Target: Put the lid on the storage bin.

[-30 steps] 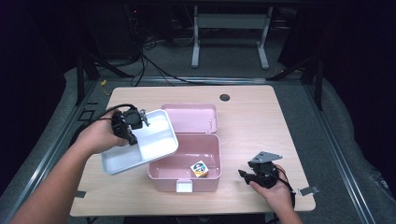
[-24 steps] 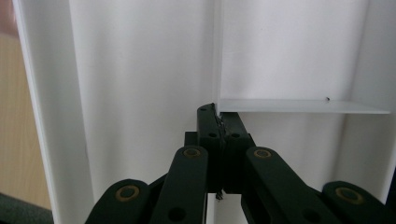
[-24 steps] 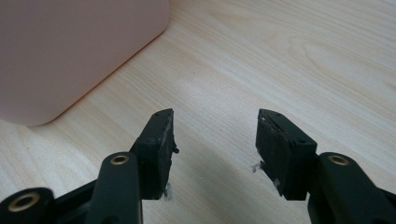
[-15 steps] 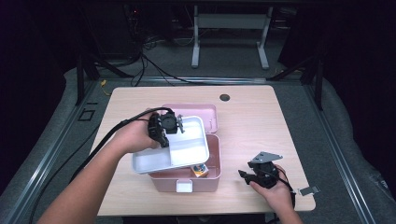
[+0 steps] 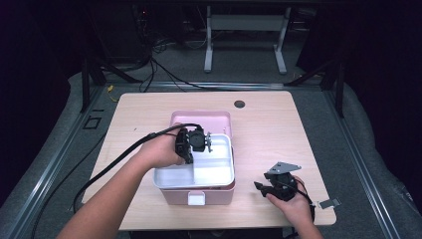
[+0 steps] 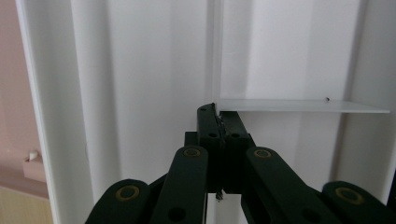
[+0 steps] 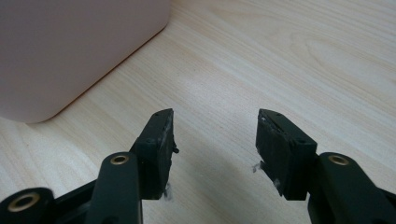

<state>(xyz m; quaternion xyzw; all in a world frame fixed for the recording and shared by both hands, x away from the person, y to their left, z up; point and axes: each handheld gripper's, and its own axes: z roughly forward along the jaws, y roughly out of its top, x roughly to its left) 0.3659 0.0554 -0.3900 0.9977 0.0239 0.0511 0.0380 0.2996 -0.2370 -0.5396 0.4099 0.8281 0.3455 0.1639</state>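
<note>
A light wooden table [image 5: 278, 124] with rounded corners carries everything — its pale grain runs clear in the right gripper view [image 7: 289, 60]. A pink box [image 5: 199, 191] sits on it near the front edge, a little left of centre, with its open lid [image 5: 199, 118] lying back flat on the tabletop behind it. In the right gripper view one rounded pink corner [image 7: 70, 56] of the box meets the wood. A small dark round hole [image 5: 239, 104] marks the table near its far edge — right of the lid. The table stands on grey floor [image 5: 348, 129].
</note>
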